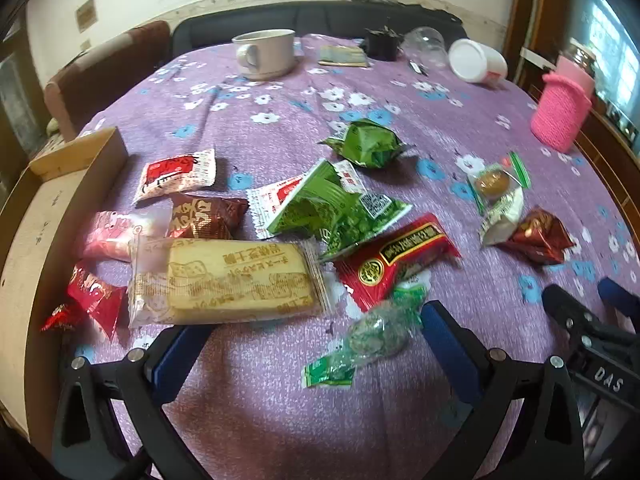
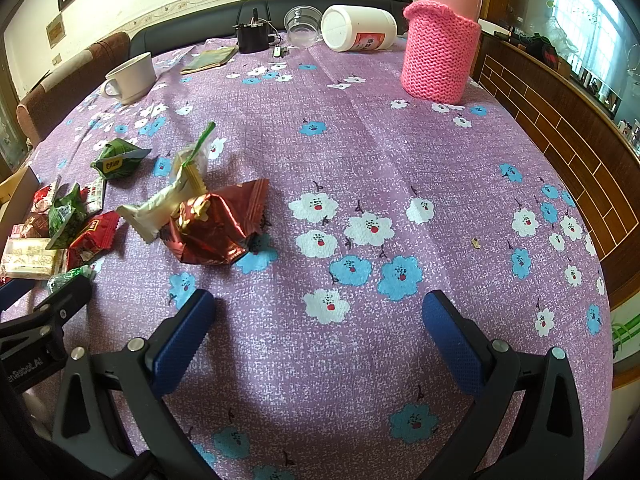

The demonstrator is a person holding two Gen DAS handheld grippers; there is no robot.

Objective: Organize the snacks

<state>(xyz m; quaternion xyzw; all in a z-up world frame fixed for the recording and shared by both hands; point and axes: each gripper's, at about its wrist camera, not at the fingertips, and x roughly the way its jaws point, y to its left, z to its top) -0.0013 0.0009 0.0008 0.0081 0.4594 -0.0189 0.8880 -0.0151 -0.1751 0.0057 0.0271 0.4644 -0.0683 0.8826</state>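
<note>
Several wrapped snacks lie scattered on the purple flowered tablecloth (image 1: 280,420). A long biscuit pack (image 1: 228,282) lies just ahead of my left gripper (image 1: 316,332), which is open and empty, with a small green candy (image 1: 372,336) between its fingers. A cardboard box (image 1: 36,224) stands at the left edge. My right gripper (image 2: 318,324) is open and empty over bare cloth, right of a dark red foil packet (image 2: 216,228) and a white packet (image 2: 160,208). It also shows in the left wrist view (image 1: 580,300).
A white mug (image 1: 266,54), a clear cup (image 1: 426,46), a toppled white jar (image 1: 476,62) and a pink knitted flask cover (image 2: 440,52) stand at the table's far side. A dark sofa and a brown chair lie behind. A wooden ledge (image 2: 560,132) runs along the right.
</note>
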